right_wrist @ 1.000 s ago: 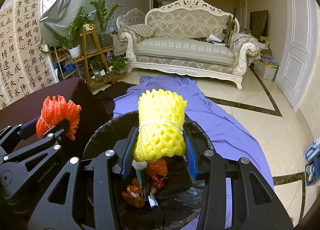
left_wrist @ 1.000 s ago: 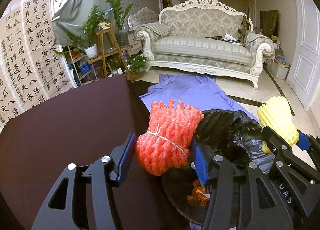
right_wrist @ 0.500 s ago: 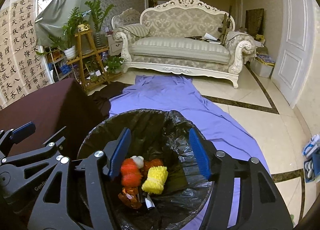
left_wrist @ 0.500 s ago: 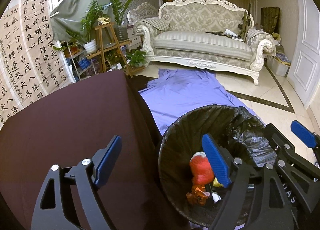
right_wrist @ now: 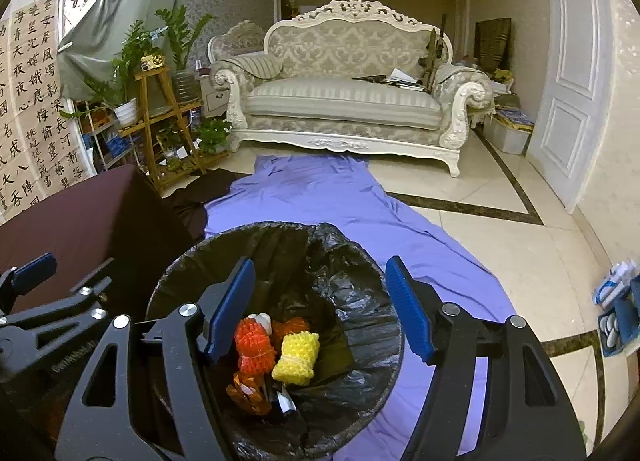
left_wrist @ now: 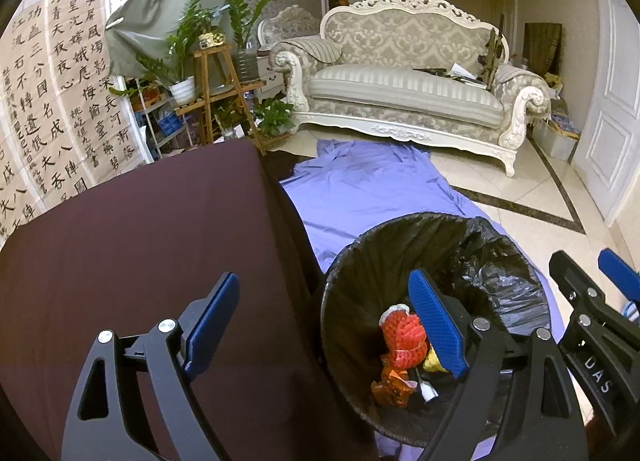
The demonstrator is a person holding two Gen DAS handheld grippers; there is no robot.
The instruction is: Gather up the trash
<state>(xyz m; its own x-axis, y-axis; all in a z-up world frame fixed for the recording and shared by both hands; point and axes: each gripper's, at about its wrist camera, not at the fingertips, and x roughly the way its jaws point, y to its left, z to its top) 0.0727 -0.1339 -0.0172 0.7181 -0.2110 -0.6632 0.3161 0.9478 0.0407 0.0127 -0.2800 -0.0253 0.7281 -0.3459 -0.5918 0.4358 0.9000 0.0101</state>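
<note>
**Over the bin: both grippers empty, jaws spreading**

Below the right gripper (right_wrist: 320, 305) sits the trash bin (right_wrist: 192, 261), black liner (right_wrist: 340, 293) folded over its rim; jaws are opening, nothing between the blue pads (right_wrist: 408, 309); bin mouth shows straight through the gap.

Left gripper (left_wrist: 324, 325): jaws also opening, wide apart, nothing gripped; its left finger hangs over the dark brown table (left_wrist: 140, 241), its right finger over the bin mouth, so it straddles the bin's near-left rim.

Trash is at the bottom of the bin, under the right gripper's gap: red foam net bundle (right_wrist: 254, 345) beside yellow foam net bundle (right_wrist: 296, 353), touching; orange wrapper (right_wrist: 248, 391) just nearer the camera; small white scrap (right_wrist: 262, 319) behind the red one; another orange piece (right_wrist: 294, 327) behind the yellow. In the left wrist view the red bundle (left_wrist: 402, 335) is half hidden by the right finger.

Bin stands on a purple sheet (right_wrist: 320, 201) spread on the tiled floor (right_wrist: 520, 245), just beside the table edge; ahead of both grippers, well apart, a white sofa (right_wrist: 344, 101); plant stand (right_wrist: 160, 117) to its left.
</note>
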